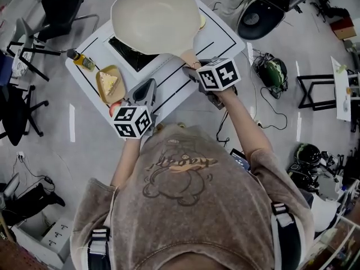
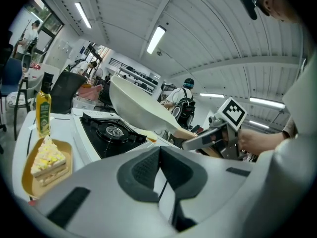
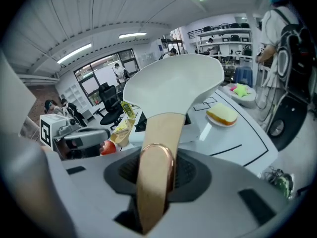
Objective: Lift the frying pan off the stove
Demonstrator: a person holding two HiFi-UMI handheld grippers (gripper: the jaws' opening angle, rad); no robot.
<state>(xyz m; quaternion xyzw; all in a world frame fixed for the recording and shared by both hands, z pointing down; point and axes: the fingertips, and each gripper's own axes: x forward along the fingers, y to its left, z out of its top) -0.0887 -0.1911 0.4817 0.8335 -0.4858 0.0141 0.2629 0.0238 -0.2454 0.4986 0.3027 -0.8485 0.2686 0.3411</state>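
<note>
Frying pan [image 1: 154,17] is held tilted in the air above the stove [image 2: 111,131] – its wooden handle [image 3: 161,133] is clamped in the right gripper [image 3: 154,177]. Left gripper [image 2: 161,177] is seen nearer and left – jaws together, empty.

Head view: I look steeply down from high over the table [image 1: 93,52]. Left gripper view: low, close, facing the stove [image 2: 111,132]. Right gripper view: close, looking along the pan [image 3: 173,88] across the table. All three share stove and pan.
</note>
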